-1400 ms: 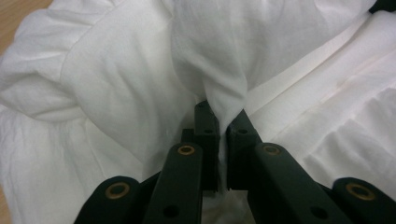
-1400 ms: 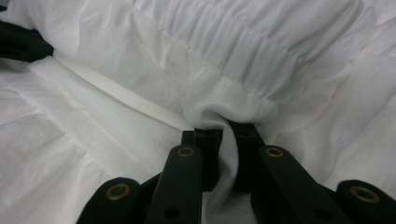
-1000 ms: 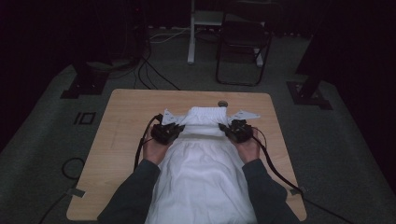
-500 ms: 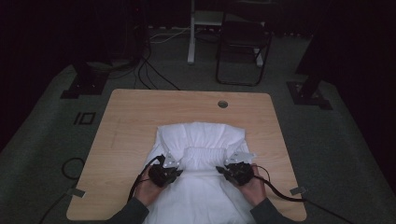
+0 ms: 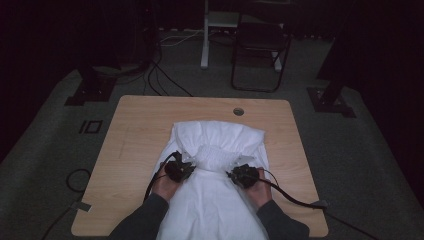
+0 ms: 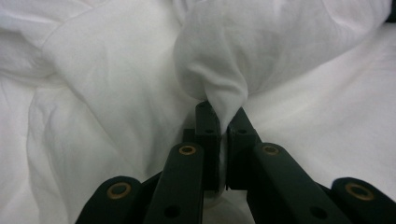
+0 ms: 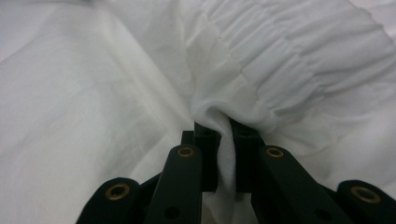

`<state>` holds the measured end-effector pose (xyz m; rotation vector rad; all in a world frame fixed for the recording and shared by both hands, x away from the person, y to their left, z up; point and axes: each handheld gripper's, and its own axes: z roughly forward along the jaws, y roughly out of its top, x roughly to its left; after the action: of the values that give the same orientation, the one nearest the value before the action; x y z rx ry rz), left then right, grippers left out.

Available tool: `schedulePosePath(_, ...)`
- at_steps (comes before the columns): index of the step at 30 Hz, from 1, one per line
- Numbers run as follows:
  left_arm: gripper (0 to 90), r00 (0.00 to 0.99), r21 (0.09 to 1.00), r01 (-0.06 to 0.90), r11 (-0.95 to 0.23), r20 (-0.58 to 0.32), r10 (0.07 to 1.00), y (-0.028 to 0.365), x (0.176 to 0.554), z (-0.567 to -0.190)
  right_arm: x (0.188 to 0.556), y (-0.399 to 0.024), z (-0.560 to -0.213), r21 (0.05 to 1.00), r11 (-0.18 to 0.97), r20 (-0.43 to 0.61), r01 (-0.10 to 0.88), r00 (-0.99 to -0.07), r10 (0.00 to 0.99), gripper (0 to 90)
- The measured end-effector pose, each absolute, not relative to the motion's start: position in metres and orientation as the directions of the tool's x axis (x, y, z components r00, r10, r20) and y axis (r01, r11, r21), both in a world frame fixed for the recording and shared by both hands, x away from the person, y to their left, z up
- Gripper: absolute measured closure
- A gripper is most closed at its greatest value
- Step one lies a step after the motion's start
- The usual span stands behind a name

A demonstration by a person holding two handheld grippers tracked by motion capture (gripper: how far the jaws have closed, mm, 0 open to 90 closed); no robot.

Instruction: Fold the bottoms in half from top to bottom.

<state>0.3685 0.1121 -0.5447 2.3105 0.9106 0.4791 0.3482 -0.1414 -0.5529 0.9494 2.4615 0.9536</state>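
- Basically one white garment [image 5: 216, 165], thin creased cotton, lay spread down the middle of the wooden table [image 5: 135, 130] and ran off its near edge between the person's forearms.
- A gathered, elastic-looking band [image 5: 216, 156] crossed the garment between the two grippers; in the right gripper view the band's ribbed pleats [image 7: 299, 60] sat just past the jaws and to their right.
- Left gripper [image 5: 178, 169]: jaws together, clamped on a pinch of the white cloth; in the left gripper view [image 6: 219, 140] a bunched fold [image 6: 219, 60] rose straight out from between the tips, loose rumpled fabric on both sides of the jaws.
- Right gripper [image 5: 243, 175]: jaws together too, clamped on a fold at the band's edge; in the right gripper view [image 7: 220, 149] the cloth was drawn down into the gap between the tips, smooth fabric to the jaws' left.
- Both grips sat at the band's two ends, cloth bulging up between them, the far part of the garment lying flatter beyond the jaws.
- No containers on the table.
- A round cable hole [image 5: 238, 111] sat in the tabletop well beyond the jaws, past the garment's far edge, uncovered.
- A black cable trailed from each gripper across the table; the right one [image 5: 295, 199] ran off toward the near right corner.
- On the floor beyond the table: a dark folding chair [image 5: 260, 50], a white stand [image 5: 206, 35], loose cables [image 5: 160, 75], all well apart from the work.
- Nothing lay between the jaws and the cloth.
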Motion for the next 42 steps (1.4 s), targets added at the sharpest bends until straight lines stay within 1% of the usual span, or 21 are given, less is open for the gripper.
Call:
schedulePosePath(3, 86.3, 0.68, 0.655, 0.499, -0.567, 0.11, 0.725, 0.107, 0.386, -0.544, 0.378, -0.145, -0.552, 0.694, 0.52, -0.059, 0.498, -0.681, 0.73, 84.2)
schedulePosePath(7, 86.3, 0.641, 0.662, 0.509, -0.551, 0.135, 0.755, 0.101, 0.412, -0.545, 0.415, -0.146, -0.552, 0.709, 0.444, -0.014, 0.548, -0.618, 0.786, 84.1)
schedulePosePath(10, 86.4, 0.603, 0.658, 0.531, -0.534, 0.149, 0.784, 0.098, 0.431, -0.544, 0.435, -0.144, -0.551, 0.712, 0.401, 0.021, 0.577, -0.588, 0.809, 84.1)
schedulePosePath(13, 86.5, 0.591, 0.653, 0.557, -0.512, 0.122, 0.798, 0.099, 0.438, -0.541, 0.448, -0.143, -0.55, 0.703, 0.383, 0.052, 0.599, -0.581, 0.812, 84.0)
schedulePosePath(15, 86.9, 0.599, 0.657, 0.554, -0.511, 0.111, 0.793, 0.101, 0.437, -0.537, 0.449, -0.145, -0.547, 0.701, 0.385, 0.063, 0.601, -0.589, 0.805, 84.3)
schedulePosePath(17, 87.4, 0.604, 0.693, 0.536, -0.483, 0.085, 0.793, 0.107, 0.432, -0.524, 0.445, -0.151, -0.539, 0.723, 0.354, 0.08, 0.593, -0.58, 0.811, 84.7)
schedulePosePath(18, 87.5, 0.608, 0.724, 0.517, -0.457, 0.066, 0.791, 0.11, 0.428, -0.512, 0.443, -0.153, -0.533, 0.736, 0.344, 0.082, 0.583, -0.581, 0.81, 84.8)
schedulePosePath(21, 87.7, 0.621, 0.789, 0.449, -0.42, 0.062, 0.781, 0.114, 0.412, -0.48, 0.431, -0.163, -0.501, 0.803, 0.308, 0.071, 0.51, -0.595, 0.801, 85.0)
schedulePosePath(24, 87.7, 0.649, 0.84, 0.354, -0.412, 0.097, 0.755, 0.116, 0.386, -0.447, 0.415, -0.171, -0.468, 0.852, 0.301, 0.028, 0.429, -0.611, 0.791, 85.0)
schedulePosePath(26, 87.6, 0.662, 0.85, 0.33, -0.41, 0.102, 0.743, 0.119, 0.371, -0.437, 0.402, -0.175, -0.454, 0.87, 0.297, 0.019, 0.394, -0.628, 0.778, 85.0)
schedulePosePath(28, 87.5, 0.68, 0.85, 0.324, -0.416, 0.096, 0.727, 0.123, 0.356, -0.436, 0.383, -0.177, -0.448, 0.873, 0.313, 0.008, 0.374, -0.653, 0.757, 85.0)
schedulePosePath(30, 87.4, 0.699, 0.839, 0.348, -0.419, 0.066, 0.712, 0.128, 0.34, -0.446, 0.368, -0.175, -0.452, 0.859, 0.356, -0.021, 0.367, -0.671, 0.741, 84.9)
schedulePosePath(31, 87.3, 0.703, 0.833, 0.365, -0.415, 0.046, 0.71, 0.129, 0.336, -0.453, 0.357, -0.173, -0.461, 0.843, 0.386, -0.026, 0.374, -0.689, 0.724, 85.0)
schedulePosePath(35, 86.7, 0.722, 0.772, 0.443, -0.455, -0.007, 0.692, 0.134, 0.322, -0.495, 0.338, -0.168, -0.495, 0.794, 0.442, -0.009, 0.417, -0.719, 0.695, 84.8)
schedulePosePath(37, 86.1, 0.715, 0.746, 0.484, -0.457, -0.035, 0.699, 0.135, 0.323, -0.513, 0.335, -0.165, -0.515, 0.762, 0.462, 0.011, 0.453, -0.723, 0.691, 84.7)
schedulePosePath(38, 85.9, 0.711, 0.712, 0.52, -0.472, -0.054, 0.701, 0.133, 0.324, -0.531, 0.335, -0.164, -0.522, 0.753, 0.467, 0.016, 0.462, -0.724, 0.69, 84.7)
schedulePosePath(39, 84.1, 0.715, 0.684, 0.528, -0.503, -0.039, 0.698, 0.13, 0.326, -0.54, 0.337, -0.163, -0.537, 0.729, 0.47, 0.04, 0.498, -0.716, 0.697, 84.7)
schedulePosePath(40, 81.9, 0.716, 0.66, 0.542, -0.521, -0.038, 0.697, 0.128, 0.328, -0.549, 0.339, -0.162, -0.544, 0.714, 0.475, 0.048, 0.514, -0.713, 0.699, 84.5)
schedulePosePath(41, 80.4, 0.719, 0.681, 0.534, -0.5, -0.055, 0.693, 0.128, 0.328, -0.552, 0.341, -0.161, -0.55, 0.701, 0.483, 0.048, 0.524, -0.711, 0.702, 84.1)
schedulePosePath(42, 77.8, 0.718, 0.674, 0.549, -0.494, -0.078, 0.692, 0.129, 0.329, -0.55, 0.342, -0.161, -0.554, 0.696, 0.483, 0.05, 0.532, -0.706, 0.706, 83.1)
